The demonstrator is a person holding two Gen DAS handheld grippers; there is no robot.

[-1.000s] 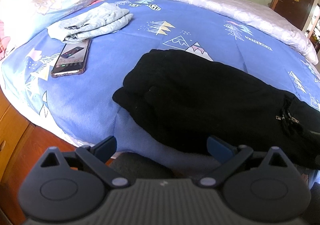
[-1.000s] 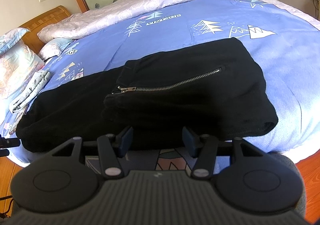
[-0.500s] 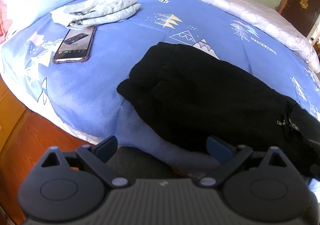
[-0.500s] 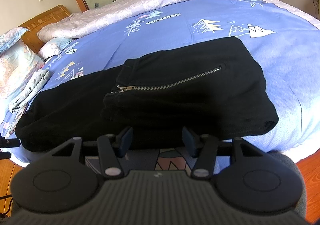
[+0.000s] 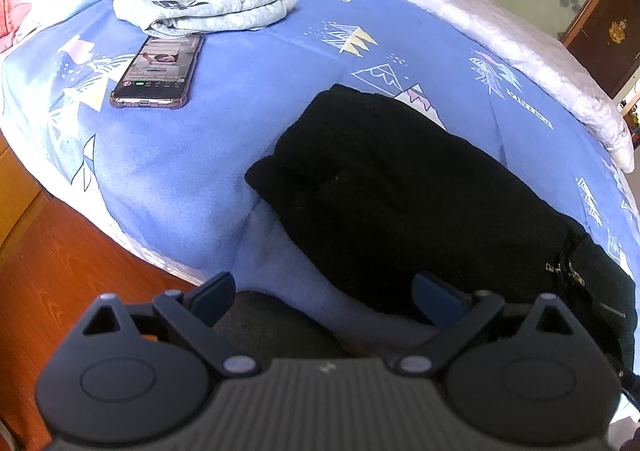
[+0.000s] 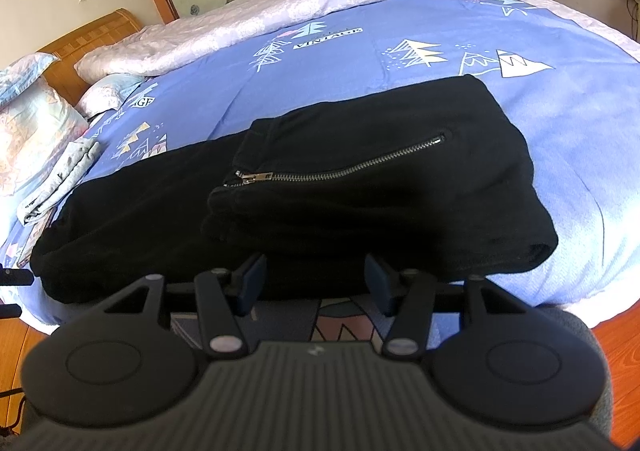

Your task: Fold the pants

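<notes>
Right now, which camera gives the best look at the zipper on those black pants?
The right wrist view: the silver zipper runs in full across the folded black pants. The left wrist view catches only a small metal glint at the pants' far right edge.

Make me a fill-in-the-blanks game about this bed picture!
1. The pants on the bed are the color ____.
2. The phone lies next to a folded gray ____.
3. The silver ____ on the pants is closed.
4. Both the left gripper and the right gripper are holding ____.

Missing words: black; shirt; zipper; nothing
</notes>
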